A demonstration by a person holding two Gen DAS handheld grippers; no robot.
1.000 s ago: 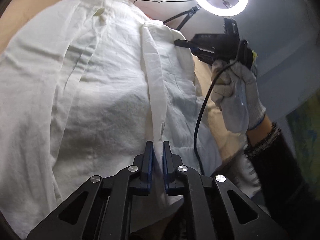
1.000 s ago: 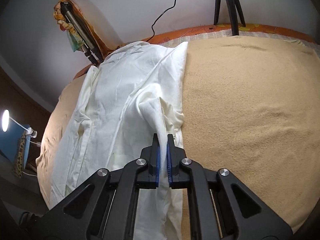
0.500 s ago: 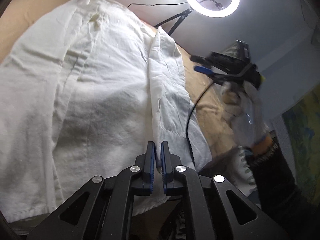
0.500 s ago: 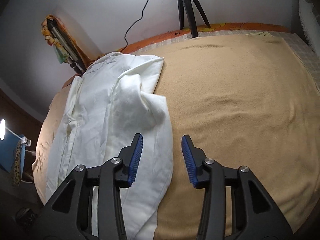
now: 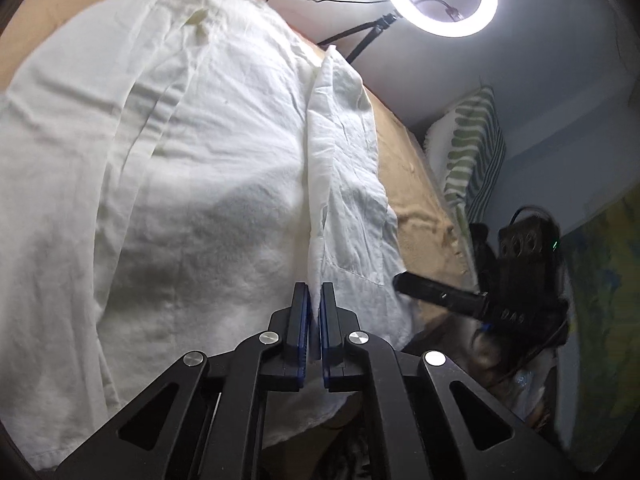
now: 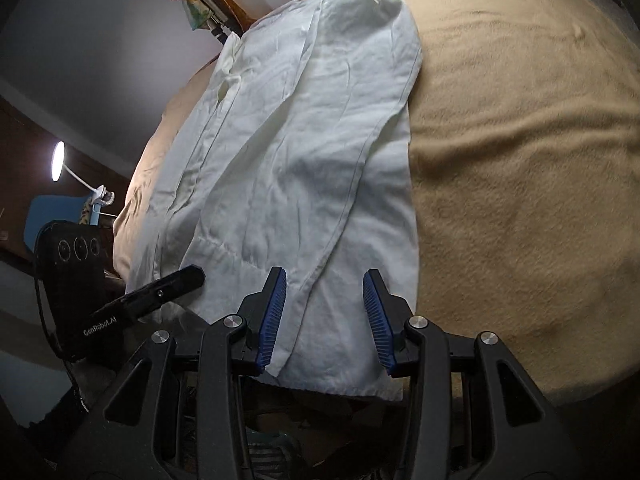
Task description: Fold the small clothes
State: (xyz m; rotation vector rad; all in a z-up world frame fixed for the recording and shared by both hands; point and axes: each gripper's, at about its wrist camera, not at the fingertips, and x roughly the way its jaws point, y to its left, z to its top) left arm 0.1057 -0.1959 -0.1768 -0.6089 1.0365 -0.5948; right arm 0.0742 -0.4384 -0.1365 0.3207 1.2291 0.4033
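Left hand-held gripper (image 5: 315, 304) angled down, pinching white garment (image 5: 192, 168) fold.

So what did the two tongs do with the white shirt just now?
The right tongs opened, dropped the folded flap of the white shirt and moved back to its near hem, nothing pinched. The flap now lies flat. The left tongs stayed shut on the shirt's fold.

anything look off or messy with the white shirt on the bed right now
Nothing spilled or damaged. The white shirt lies wrinkled on the tan blanket, and its near hem hangs past the bed edge. The left gripper pinches a raised ridge of fabric; the right gripper is open above the hem.
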